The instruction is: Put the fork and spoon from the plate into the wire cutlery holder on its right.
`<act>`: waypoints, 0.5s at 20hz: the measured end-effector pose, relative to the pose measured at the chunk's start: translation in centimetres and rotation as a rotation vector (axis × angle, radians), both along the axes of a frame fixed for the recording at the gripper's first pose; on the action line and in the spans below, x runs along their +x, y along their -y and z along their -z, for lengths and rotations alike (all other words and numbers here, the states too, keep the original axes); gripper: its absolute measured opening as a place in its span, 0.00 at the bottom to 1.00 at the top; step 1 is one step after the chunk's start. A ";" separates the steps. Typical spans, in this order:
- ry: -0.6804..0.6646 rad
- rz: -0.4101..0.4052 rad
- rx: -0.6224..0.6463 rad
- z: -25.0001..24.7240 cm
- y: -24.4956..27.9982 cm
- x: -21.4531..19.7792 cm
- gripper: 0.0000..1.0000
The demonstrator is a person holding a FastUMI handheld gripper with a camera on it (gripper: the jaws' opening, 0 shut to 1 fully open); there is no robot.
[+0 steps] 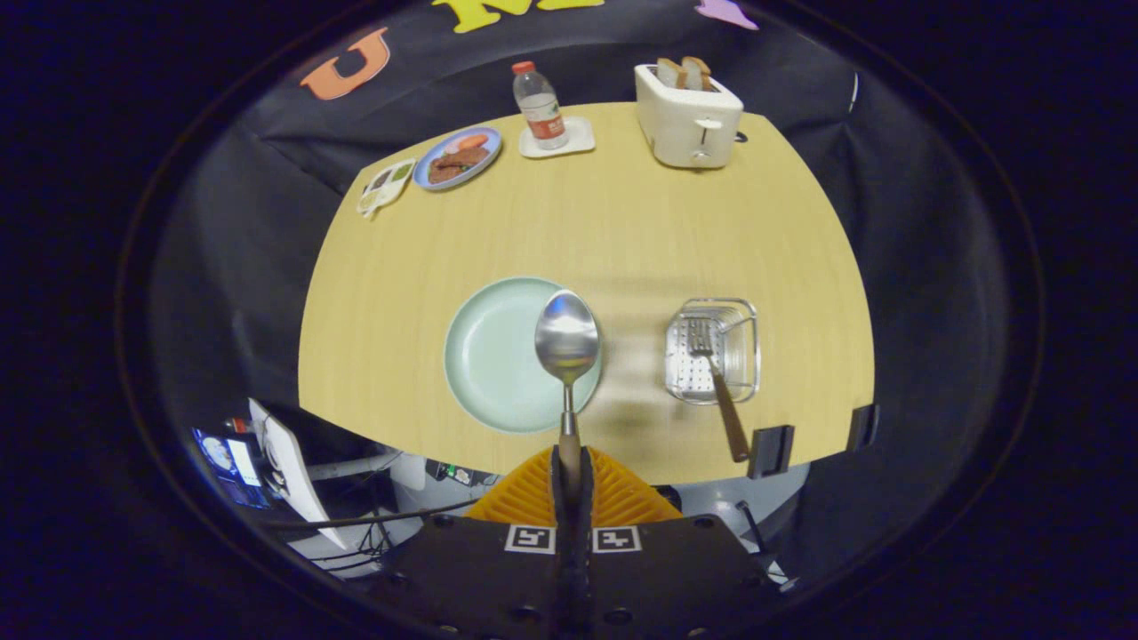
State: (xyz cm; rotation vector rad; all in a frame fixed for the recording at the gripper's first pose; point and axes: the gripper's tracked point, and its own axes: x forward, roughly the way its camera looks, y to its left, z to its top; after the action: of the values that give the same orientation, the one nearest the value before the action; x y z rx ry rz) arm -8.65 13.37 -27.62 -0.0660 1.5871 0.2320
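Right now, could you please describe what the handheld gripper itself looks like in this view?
The handheld gripper has two orange ribbed fingers that fan out like wedges and narrow toward the tips. Behind them sits a flat black body with round screw holes, bearing two square black-and-white fiducial markers side by side. A dark slot runs down the middle between the two halves.

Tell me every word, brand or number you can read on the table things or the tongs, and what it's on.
No text can be read.
The bottle label: too small and blurred to read.
The packet beside the blue plate: print too small.
The tongs, shut on the spoon handle: two black-and-white square markers, patterns, not words.
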 end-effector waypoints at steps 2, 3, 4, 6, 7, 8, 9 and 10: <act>-0.059 0.042 -0.033 -0.8 3.1 0.3 0.01; -0.084 0.061 -0.051 -0.8 4.4 0.5 0.00; -0.104 0.073 -0.067 -0.6 5.7 0.6 0.00; -0.146 0.103 -0.084 -0.6 7.1 1.2 0.01; -0.165 0.110 -0.085 -0.4 7.5 1.4 0.01; -0.185 0.108 -0.090 -0.3 7.9 1.5 0.01; -0.199 0.108 -0.092 -0.1 8.0 1.7 0.01; -0.207 0.108 -0.093 0.1 8.0 1.9 0.01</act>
State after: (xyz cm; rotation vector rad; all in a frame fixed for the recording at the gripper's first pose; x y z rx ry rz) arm -6.74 5.37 -27.76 -0.0291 1.8014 0.0821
